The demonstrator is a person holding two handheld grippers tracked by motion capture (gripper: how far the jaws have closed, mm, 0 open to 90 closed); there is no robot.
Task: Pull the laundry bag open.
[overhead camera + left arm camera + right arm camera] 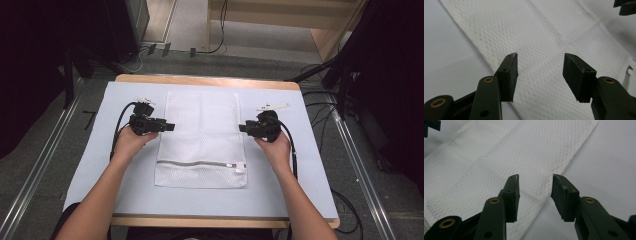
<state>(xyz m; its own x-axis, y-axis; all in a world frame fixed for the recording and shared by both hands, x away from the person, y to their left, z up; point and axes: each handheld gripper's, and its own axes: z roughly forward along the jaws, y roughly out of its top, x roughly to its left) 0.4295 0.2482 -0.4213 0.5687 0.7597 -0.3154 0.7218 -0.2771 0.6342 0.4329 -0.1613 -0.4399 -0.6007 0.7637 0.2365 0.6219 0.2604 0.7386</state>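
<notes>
A white mesh laundry bag (202, 135) lies flat in the middle of the table, its zipper (200, 163) running across near the front end. My left gripper (172, 126) hovers at the bag's left edge, pointing inward with its jaws apart. In the left gripper view the left gripper (540, 72) stands open just above the mesh bag (536, 32), nothing between the pads. My right gripper (241, 128) faces it at the bag's right edge. In the right gripper view the right gripper (535, 195) is open over the edge of the bag (511, 152), also holding nothing.
A pale blue-grey mat (285, 175) covers the wooden table (210, 80). Cables trail from both grippers along the forearms. Dark stands and cables sit on the floor at both sides, and a wooden shelf (330, 30) stands beyond the table.
</notes>
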